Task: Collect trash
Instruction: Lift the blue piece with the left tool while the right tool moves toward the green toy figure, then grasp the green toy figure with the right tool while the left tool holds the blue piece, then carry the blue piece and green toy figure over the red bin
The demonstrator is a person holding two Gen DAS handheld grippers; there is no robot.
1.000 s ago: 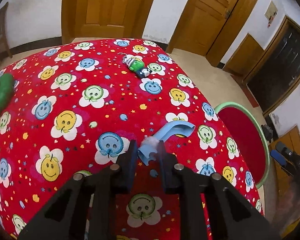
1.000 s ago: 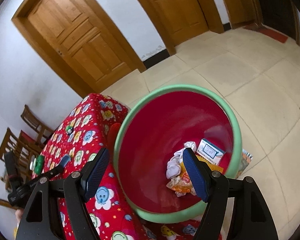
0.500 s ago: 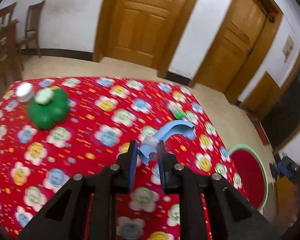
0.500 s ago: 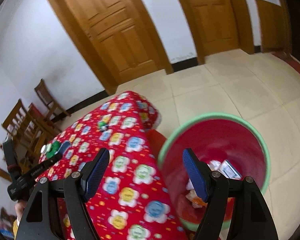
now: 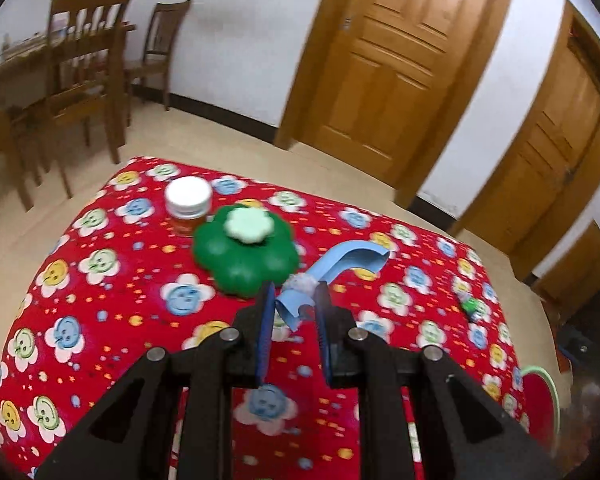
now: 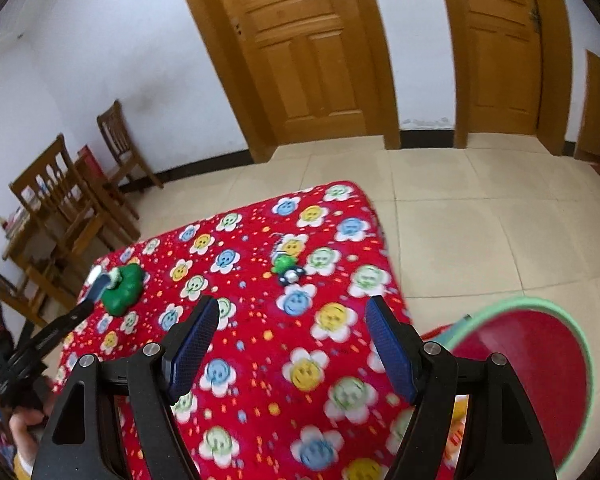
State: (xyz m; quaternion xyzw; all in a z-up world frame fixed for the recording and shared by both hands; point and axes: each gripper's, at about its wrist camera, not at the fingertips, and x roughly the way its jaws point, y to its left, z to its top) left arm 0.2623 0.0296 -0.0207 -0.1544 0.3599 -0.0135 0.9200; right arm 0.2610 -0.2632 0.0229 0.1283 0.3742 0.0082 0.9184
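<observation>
Left gripper (image 5: pixel 294 304) fingers clamped on blue scrap (image 5: pixel 340 262); right gripper (image 6: pixel 292 340) fingers apart, holding nothing.

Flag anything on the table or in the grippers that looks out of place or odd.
One oddity: the left hand-held gripper is clamped on a curled blue strip with a white fuzzy bit, yet it points at the green flower-shaped item, away from the red bin.

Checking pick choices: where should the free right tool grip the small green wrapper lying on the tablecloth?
Across its narrow middle, from above. The green wrapper lies flat and long on the tablecloth, clear of other things, so the open right tool can straddle it.
</observation>
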